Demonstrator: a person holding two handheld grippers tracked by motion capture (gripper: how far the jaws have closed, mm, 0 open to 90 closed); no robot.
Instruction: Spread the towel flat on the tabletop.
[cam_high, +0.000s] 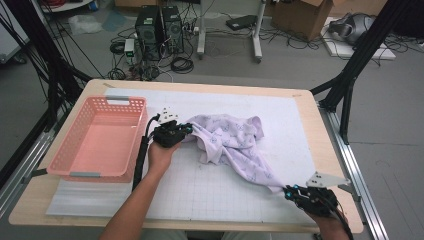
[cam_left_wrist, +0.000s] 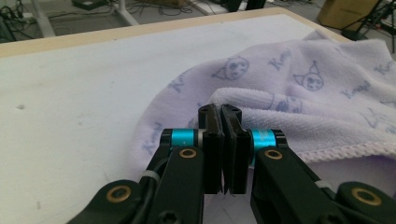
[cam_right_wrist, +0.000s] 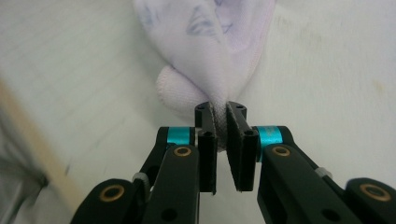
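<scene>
A pale lilac towel (cam_high: 235, 142) printed with small cat faces lies crumpled across the white mat (cam_high: 210, 190), stretched from its left end to a corner at the front right. My left gripper (cam_high: 189, 128) is shut on the towel's left edge; in the left gripper view the jaws pinch the folded towel (cam_left_wrist: 289, 93) at the left gripper's tips (cam_left_wrist: 219, 112). My right gripper (cam_high: 290, 190) is shut on the front right corner. In the right gripper view the towel (cam_right_wrist: 205, 42) runs down into the right gripper's pinched jaws (cam_right_wrist: 219, 114).
A pink plastic basket (cam_high: 75, 145) with nothing in it stands on the left of the table. The wooden table edge (cam_high: 330, 150) runs close behind my right hand. Computer towers, cables and a cardboard box sit on the floor beyond.
</scene>
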